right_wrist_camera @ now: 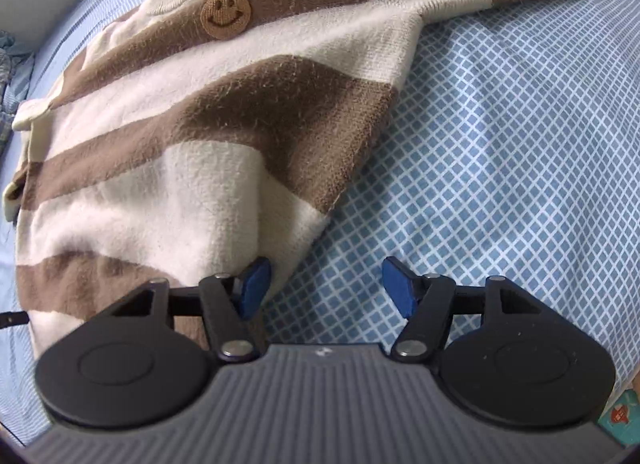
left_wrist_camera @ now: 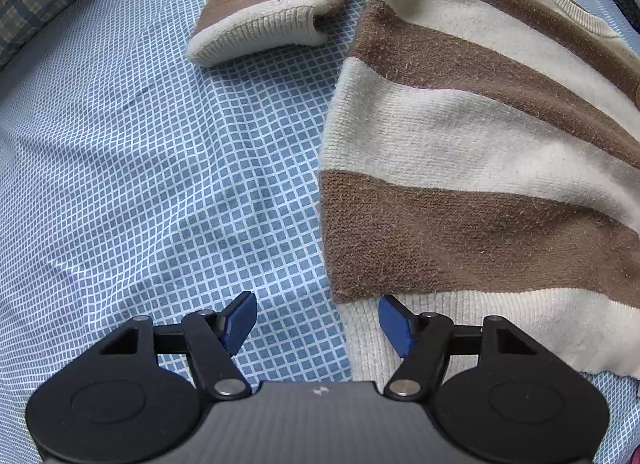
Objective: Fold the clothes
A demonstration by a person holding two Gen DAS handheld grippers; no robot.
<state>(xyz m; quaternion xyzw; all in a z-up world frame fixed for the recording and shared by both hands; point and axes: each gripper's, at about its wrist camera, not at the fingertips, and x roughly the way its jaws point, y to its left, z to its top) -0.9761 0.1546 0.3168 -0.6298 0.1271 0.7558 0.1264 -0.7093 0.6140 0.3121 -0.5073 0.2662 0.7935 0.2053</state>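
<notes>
Soft, even light, no glare; faint shadows lie beside the sweater (left_wrist_camera: 460, 135). Both fisheye views bend strongly at the edges, corners slightly blurred.

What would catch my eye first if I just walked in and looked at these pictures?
Most likely the brown and cream striped sweater spread over the blue checked bedsheet, with one sleeve lying off to its side. Next, the brown smiley-face patch near its neckline in the right wrist view. Low in each picture stand open blue-tipped jaws, the left gripper and right gripper, each at a sweater edge.
</notes>
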